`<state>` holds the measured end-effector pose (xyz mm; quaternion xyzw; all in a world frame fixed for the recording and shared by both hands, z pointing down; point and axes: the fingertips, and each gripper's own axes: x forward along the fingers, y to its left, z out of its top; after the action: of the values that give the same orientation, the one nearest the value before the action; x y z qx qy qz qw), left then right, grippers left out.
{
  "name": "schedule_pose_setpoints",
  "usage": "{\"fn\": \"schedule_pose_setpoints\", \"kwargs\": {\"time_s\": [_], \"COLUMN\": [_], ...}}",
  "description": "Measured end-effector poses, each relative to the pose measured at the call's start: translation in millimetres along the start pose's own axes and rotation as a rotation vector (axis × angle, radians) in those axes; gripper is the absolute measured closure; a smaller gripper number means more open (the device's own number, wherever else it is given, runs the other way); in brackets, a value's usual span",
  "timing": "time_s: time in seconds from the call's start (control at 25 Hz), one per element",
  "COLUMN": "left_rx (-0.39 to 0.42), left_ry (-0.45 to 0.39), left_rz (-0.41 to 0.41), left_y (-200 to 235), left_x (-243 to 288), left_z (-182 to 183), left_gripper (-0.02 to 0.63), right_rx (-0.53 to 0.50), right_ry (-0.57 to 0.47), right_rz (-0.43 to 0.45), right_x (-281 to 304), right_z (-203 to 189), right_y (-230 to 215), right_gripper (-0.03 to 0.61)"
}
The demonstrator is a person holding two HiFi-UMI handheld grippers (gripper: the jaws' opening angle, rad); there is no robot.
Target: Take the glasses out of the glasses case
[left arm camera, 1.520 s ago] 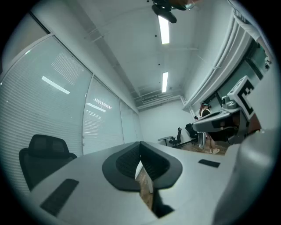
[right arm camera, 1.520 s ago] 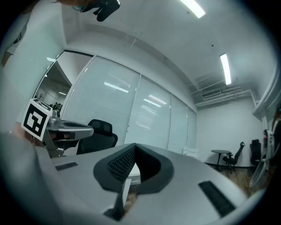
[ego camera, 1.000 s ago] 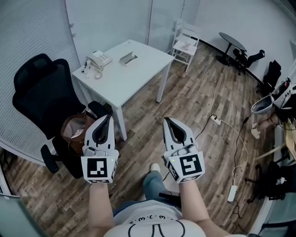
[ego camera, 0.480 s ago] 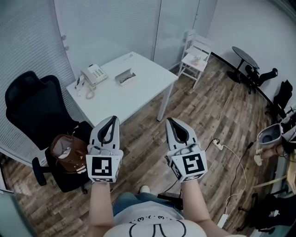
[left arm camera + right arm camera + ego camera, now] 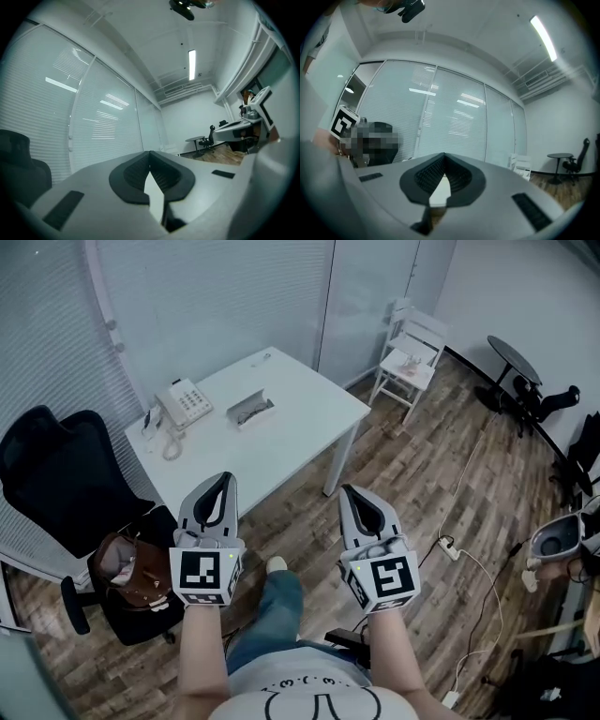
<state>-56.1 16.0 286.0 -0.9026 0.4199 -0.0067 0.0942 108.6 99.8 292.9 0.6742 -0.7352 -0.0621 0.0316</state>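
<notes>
The glasses case (image 5: 251,411) is a small grey open box lying near the middle of the white table (image 5: 300,427), well ahead of both grippers. What lies inside it is too small to make out. My left gripper (image 5: 225,477) is held level over the wooden floor in front of the table's near edge, its jaws shut and empty. My right gripper (image 5: 349,490) hangs beside it at the same height, shut with nothing in it. In the left gripper view the left gripper (image 5: 150,153) has its tips together, and so does the right gripper (image 5: 443,154) in the right gripper view.
A white desk phone (image 5: 183,401) sits on the table's left part. A black office chair (image 5: 52,484) with a brown bag (image 5: 131,568) stands at the left. A white chair (image 5: 412,357) and a round black table (image 5: 511,357) are at the back right. A power strip (image 5: 450,549) with its cable lies on the floor.
The person has walked toward the table, which now lies nearer and more central in the head view. Both grippers travelled along with the person, side by side, and stayed shut.
</notes>
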Motion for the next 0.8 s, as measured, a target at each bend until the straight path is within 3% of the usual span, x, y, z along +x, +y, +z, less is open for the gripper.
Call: {"fn": "schedule_pose_setpoints", "kwargs": {"time_s": [0.2,0.56,0.8], "left_rx": [-0.029,-0.068,-0.079], "left_ry": [0.022,0.088,0.161], "left_rz": [-0.047,-0.028,-0.006], "left_y": [11.2,81.5,119.8], "left_x": [73.7,211.7,266.6], "left_z": [-25.3,-76.4,-105.6], "left_gripper": [0.597,0.597,0.597], "right_rx": [-0.01,0.001,0.02], "right_ry": [0.029,0.091,0.117], "right_rz": [0.003,0.071,0.085], "right_x": [64.5,225.2,296.8], "right_z": [-17.8,-45.2,-62.8], "right_y": [-32.8,-75.3,-94.2], "right_gripper": [0.569,0.569,0.568]}}
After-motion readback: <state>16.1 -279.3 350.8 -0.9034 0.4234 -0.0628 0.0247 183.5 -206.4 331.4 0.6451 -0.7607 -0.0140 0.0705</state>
